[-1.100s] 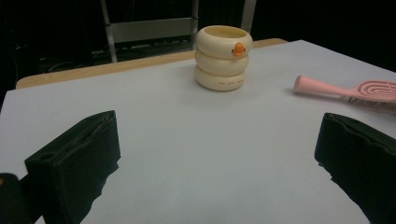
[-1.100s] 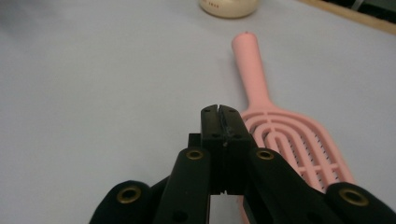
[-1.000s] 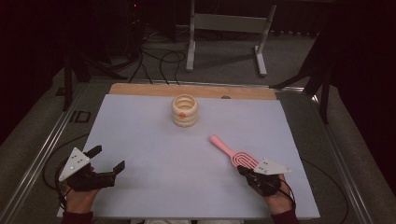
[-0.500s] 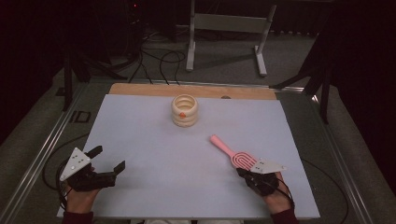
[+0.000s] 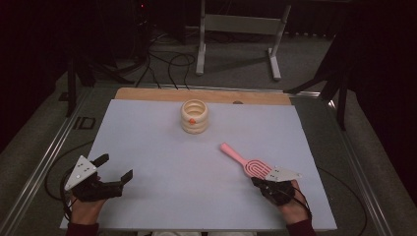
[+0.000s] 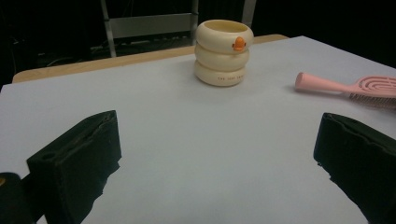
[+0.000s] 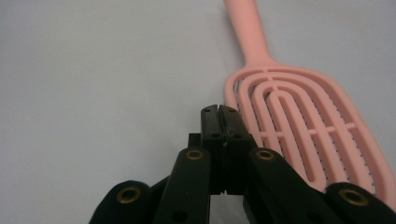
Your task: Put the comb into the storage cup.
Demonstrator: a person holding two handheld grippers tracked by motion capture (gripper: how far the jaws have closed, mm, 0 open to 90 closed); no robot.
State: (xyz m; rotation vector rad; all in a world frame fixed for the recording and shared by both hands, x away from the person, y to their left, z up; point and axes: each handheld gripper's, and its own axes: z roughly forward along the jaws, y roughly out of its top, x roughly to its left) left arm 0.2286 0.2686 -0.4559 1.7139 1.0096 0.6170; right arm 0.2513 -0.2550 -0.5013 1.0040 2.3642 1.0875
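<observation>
**Three Cameras, One Table**

High view: fixed above, looking forward and down on the whole white tabletop (image 5: pixel 162 172). Left gripper view: low, facing across toward the cream ringed cup (image 6: pixel 223 52). Right gripper view: close above the pink slotted plastic hairbrush (image 7: pixel 299 116), shared with both others, lower right.

From my station, the pink brush (image 6: pixel 355 88) runs off the right edge in the left gripper view; small lettering on the cream cup (image 6: pixel 223 52) is unreadable; my right tongs (image 7: pixel 219 112) cover the brush head's lower left.
</observation>
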